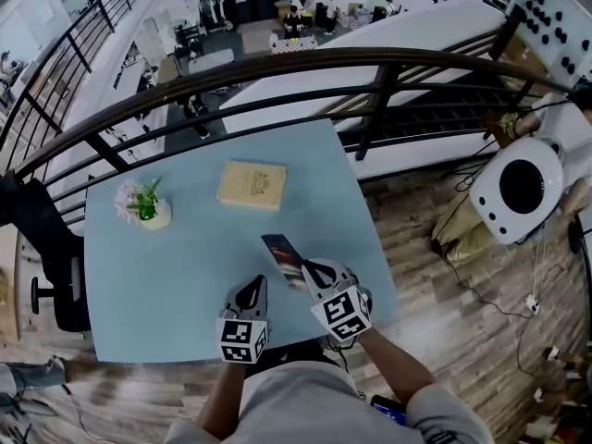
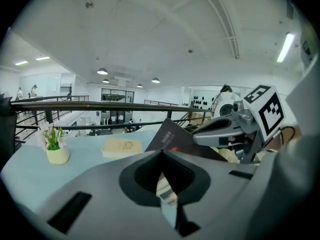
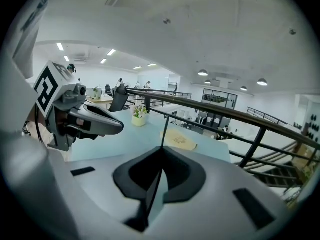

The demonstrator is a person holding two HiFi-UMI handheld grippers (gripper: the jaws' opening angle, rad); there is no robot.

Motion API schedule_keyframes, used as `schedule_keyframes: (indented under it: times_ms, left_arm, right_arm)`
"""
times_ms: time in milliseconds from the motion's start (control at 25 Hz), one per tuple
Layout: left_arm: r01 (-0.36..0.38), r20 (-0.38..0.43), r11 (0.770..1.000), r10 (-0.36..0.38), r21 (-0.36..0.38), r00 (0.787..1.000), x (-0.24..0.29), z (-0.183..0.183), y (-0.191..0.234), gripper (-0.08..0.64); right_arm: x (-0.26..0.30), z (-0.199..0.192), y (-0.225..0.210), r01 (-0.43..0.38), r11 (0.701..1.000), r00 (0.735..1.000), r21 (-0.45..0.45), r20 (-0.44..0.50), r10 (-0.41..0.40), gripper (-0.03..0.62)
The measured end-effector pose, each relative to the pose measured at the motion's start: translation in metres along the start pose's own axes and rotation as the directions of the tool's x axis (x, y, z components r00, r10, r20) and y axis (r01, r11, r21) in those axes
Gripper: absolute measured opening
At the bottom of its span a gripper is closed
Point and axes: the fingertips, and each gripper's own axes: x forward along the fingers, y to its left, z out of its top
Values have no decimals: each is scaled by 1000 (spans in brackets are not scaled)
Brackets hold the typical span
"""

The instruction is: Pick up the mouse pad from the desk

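Head view: a pale blue worktop (image 1: 185, 285) sits by a dark railing (image 1: 277, 67). Both grippers are at its near edge.
Flower pot (image 1: 148, 209): it stands at the far left of the worktop, well apart from the grippers, so it is not in the way.
Book (image 1: 252, 185): it lies flat near the middle, apart from the mouse pad.
Left gripper (image 1: 260, 283): its jaws are closed together and I see nothing between them. It sits just beside the pad, maybe ready to help.
Mouse pad (image 1: 280, 251): it is dark and thin. It tilts up over the worktop, with its near end in the right gripper.
Right gripper (image 1: 308, 269): it is pinched tight on the pad's edge. In the right gripper view the pad is only a thin line going up from the jaws, because it is seen edge-on. I think the tight pinch keeps the floppy pad from slipping.
Hard to see: the right gripper hides the pad's near corner. I cannot tell if any part of the pad touches the worktop. The marker cubes cover the person's hands.
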Motion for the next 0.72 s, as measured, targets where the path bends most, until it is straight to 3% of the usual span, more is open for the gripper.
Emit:
schedule_keyframes:
  times_ms: [720]
  left_arm:
    - [1,155,1000,-5,24,988,-37,58,63,12]
  right_arm:
    - [22,67,28,45,999,998,-5,54,-45,14]
